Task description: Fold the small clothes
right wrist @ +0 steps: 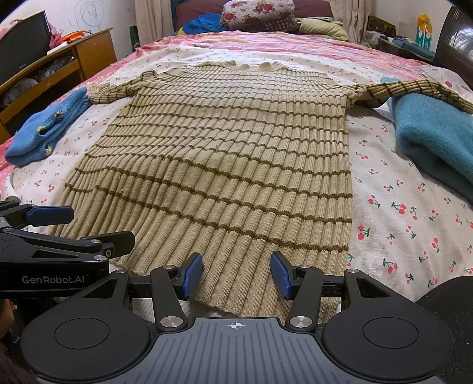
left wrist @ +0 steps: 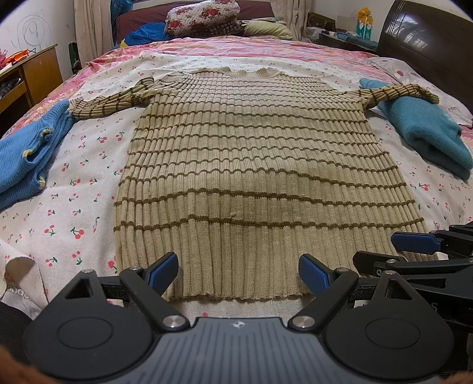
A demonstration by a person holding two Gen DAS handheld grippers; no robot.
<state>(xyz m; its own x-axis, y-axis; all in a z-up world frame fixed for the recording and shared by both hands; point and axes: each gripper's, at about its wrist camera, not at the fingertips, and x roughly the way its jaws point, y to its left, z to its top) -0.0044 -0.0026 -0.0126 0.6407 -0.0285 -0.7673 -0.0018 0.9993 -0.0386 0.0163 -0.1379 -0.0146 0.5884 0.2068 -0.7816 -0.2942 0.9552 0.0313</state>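
Striped sweater: a beige ribbed knit with thin brown stripes [left wrist: 236,165], lying flat and face up on the bed, collar at the far end, hem at the near end, both sleeves spread out to the sides.
Bed: covered by a white sheet printed with cherries [left wrist: 74,206], with a pink quilt beyond the sweater's collar.
Left sleeve: its cuff reaches the blue knit garment [left wrist: 26,153], which lies bunched on the sheet to the left of the sweater.
Right sleeve: draped over the folded teal garment [left wrist: 425,133], which sits to the right of the sweater.
Left hand-held gripper: [left wrist: 238,273] poised at the sweater's hem, towards its left half; jaws spread wide, blue pads clear of the knit as far as can be seen, nothing held.
Right hand-held gripper: [right wrist: 236,273] poised at the hem just beside the left one, towards the sweater's right half; jaws also wide apart, with the hem fabric lying below the gap and nothing gripped.
Beyond the collar: a floral pillow [left wrist: 204,14] and bedding heaped at the head of the bed.
Left of the sweater, off the bed: a wooden desk [right wrist: 59,68].
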